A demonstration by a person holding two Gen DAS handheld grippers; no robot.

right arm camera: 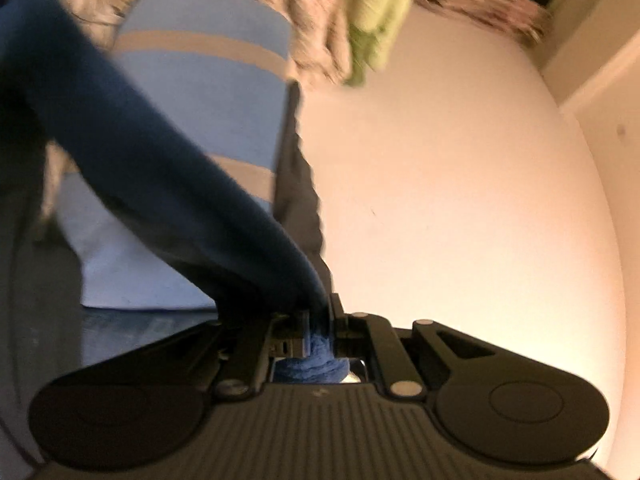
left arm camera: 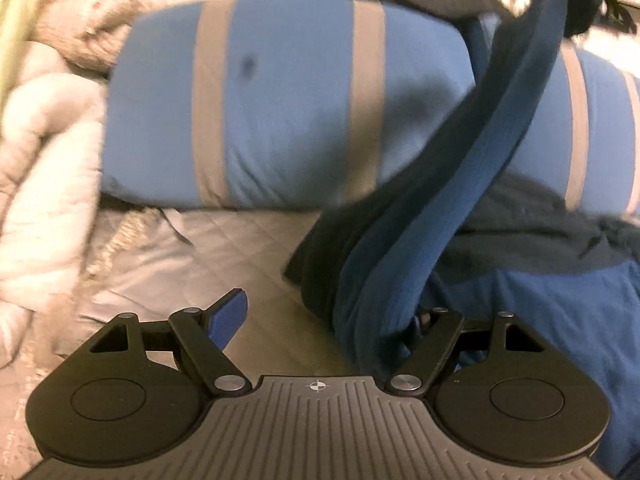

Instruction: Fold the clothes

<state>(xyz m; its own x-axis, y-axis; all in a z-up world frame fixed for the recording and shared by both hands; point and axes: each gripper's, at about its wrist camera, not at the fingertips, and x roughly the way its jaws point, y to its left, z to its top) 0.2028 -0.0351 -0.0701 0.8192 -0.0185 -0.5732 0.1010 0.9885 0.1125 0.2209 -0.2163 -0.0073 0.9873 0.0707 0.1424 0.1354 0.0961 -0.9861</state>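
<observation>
A dark blue garment [left arm camera: 404, 248] lies partly on the bed and rises as a taut band toward the upper right. It drapes over the right finger of my left gripper [left arm camera: 324, 308], which stands open; only its left blue pad [left arm camera: 228, 320] shows. In the right wrist view my right gripper [right arm camera: 320, 320] is shut on a bunched edge of the dark blue garment [right arm camera: 132, 152], which stretches away to the upper left. Motion blur softens both views.
Two light blue pillows [left arm camera: 288, 112] with grey stripes lie across the grey quilted bed cover [left arm camera: 224, 248]. Beige blankets [left arm camera: 48, 152] pile up at the left. A green cloth [right arm camera: 376, 20] sits on patterned bedding, and a pale wall [right arm camera: 460, 184] fills the right.
</observation>
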